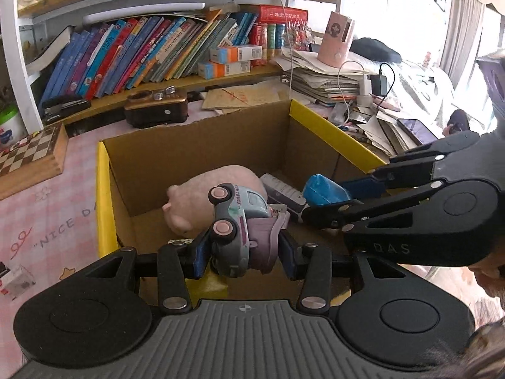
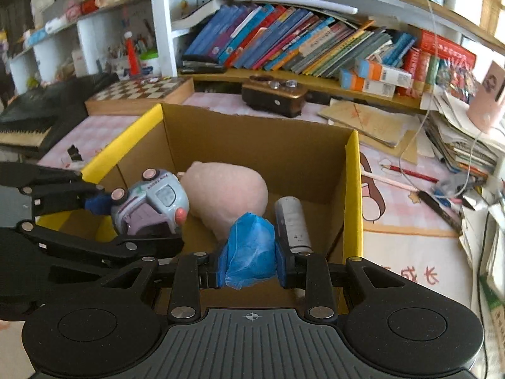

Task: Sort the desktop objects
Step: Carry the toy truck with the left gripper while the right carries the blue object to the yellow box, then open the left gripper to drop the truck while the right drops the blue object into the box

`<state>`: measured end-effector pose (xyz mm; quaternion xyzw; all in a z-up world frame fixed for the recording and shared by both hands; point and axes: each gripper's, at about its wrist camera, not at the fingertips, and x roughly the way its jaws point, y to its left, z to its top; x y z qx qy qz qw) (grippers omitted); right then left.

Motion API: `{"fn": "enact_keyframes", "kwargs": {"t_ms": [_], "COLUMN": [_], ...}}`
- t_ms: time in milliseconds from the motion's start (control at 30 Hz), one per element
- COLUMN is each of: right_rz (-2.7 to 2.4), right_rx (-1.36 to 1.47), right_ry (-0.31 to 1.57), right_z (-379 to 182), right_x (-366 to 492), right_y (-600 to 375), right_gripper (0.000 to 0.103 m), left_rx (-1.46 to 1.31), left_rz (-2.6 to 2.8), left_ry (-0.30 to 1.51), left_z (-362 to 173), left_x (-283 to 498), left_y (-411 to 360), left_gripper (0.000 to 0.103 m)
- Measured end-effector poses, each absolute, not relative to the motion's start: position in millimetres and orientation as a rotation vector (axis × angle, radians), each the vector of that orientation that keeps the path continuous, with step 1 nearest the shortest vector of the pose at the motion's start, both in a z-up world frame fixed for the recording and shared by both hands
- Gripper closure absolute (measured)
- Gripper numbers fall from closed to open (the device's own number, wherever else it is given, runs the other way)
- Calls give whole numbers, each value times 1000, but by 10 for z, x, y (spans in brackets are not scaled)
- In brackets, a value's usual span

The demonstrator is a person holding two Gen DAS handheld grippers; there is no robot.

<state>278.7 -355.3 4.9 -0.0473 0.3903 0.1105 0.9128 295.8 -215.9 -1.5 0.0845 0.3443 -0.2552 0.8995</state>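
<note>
1. 2 grippers are seen over 1 open cardboard box (image 1: pixel 202 145) with yellow-taped rims, set on a table (image 1: pixel 47 208) covered by a pink checked cloth.
2. 1 toy truck (image 1: pixel 243 230), smooth grey and lilac plastic with round pink wheels, is clamped on its side between the blue pads of the left gripper (image 1: pixel 243 254), above the box's near rim.
3. 1 blue bundle (image 2: pixel 249 249), crinkled and thin like plastic film, is pinched between the fingers of the right gripper (image 2: pixel 249 268), also above the box.
4. 2 things lie on the box floor: 1 rounded pink plush toy (image 2: pixel 227 195), fuzzy in texture, and 1 grey cylinder (image 2: pixel 292 221) just beside it.
5. 1 wooden chessboard (image 1: pixel 28 154) and 1 dark brown radio-like case (image 1: pixel 154 107) sit on the table behind the box.
</note>
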Motion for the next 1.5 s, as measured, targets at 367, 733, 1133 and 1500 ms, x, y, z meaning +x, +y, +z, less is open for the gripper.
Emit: {"fn": "enact_keyframes", "kwargs": {"t_ms": [367, 733, 1133, 1500], "right_rz": [243, 180, 83, -7], "right_rx": [-95, -17, 9, 55], "right_ry": [846, 785, 657, 610], "right_z": [-52, 97, 350, 416], "right_x": [2880, 2729, 2345, 1881], "right_y": [-3502, -3537, -3525, -3475], "right_gripper": [74, 69, 64, 51], "left_rx": [213, 142, 60, -15], "left_rz": [-506, -442, -381, -284], "left_ry": [702, 610, 542, 526], "left_z": [-37, 175, 454, 490], "left_x": [2980, 2829, 2456, 2022], "left_y": [-2129, -1911, -1540, -1117], "left_gripper": [59, 20, 11, 6]}}
